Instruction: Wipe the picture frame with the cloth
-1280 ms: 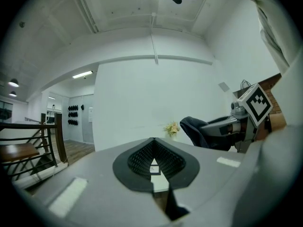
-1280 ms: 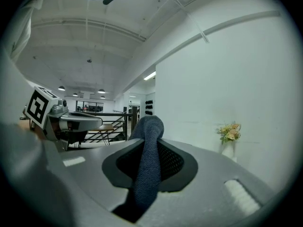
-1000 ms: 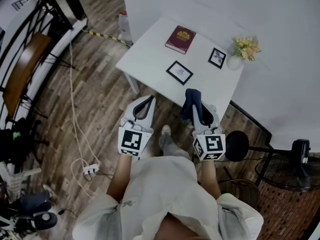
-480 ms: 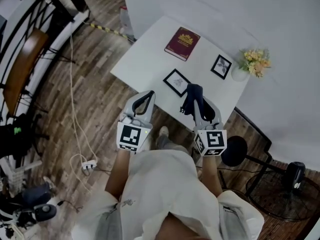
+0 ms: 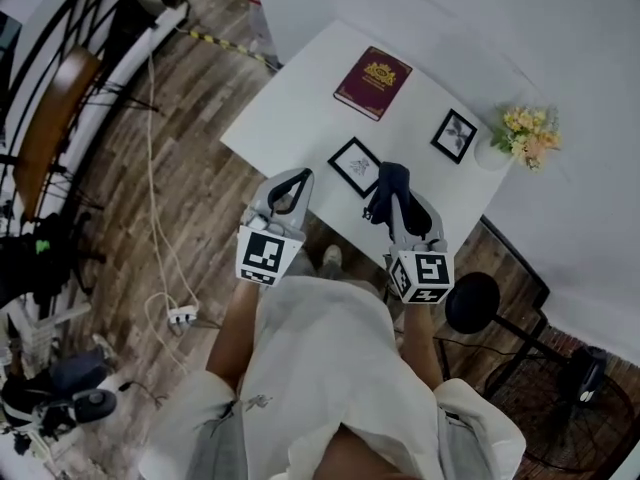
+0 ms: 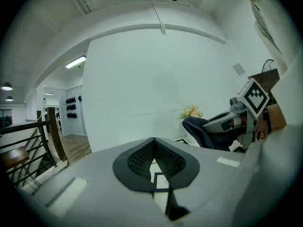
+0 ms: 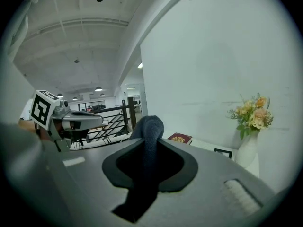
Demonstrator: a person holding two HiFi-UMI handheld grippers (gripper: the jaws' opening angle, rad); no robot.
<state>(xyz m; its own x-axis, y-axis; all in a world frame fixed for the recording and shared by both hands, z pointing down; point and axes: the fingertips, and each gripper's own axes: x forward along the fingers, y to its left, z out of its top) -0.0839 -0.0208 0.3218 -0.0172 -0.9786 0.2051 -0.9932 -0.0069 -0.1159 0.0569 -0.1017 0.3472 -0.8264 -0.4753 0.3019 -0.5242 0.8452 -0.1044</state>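
Seen from the head view, both grippers are held over the near edge of the white table (image 5: pixel 290 108). The left gripper (image 5: pixel 291 189) has its jaws brought together at the tips, and nothing sits between them. The right gripper (image 5: pixel 392 196) is clamped on a dark blue cloth (image 5: pixel 386 182), which sticks out past its jaw tips.

The black picture frame (image 5: pixel 356 165) lies flat on the table, just ahead of the two grippers and between them, nearer the right one. The cloth's end is just beside the frame's right corner, and no view shows whether they touch. A second, smaller frame (image 5: pixel 454 135) lies farther ahead of the right gripper. A white vase of flowers (image 5: pixel 526 134) stands just beyond it. A dark red book (image 5: pixel 372 82) lies well ahead of both grippers.

The left gripper view alone shows the picture frame (image 6: pixel 160 178) through the bowed gap behind the left gripper's (image 6: pixel 154 143) meeting tips. Off to its right it also shows the cloth (image 6: pixel 199 129).

The right gripper view confirms the right gripper's (image 7: pixel 149 141) hold, with the cloth (image 7: pixel 150 126) squeezed between its jaws and rising above them. Past them it shows the book (image 7: pixel 180 137), the smaller frame (image 7: pixel 222 151) and the vase of flowers (image 7: pixel 251 122), but not the nearer frame.
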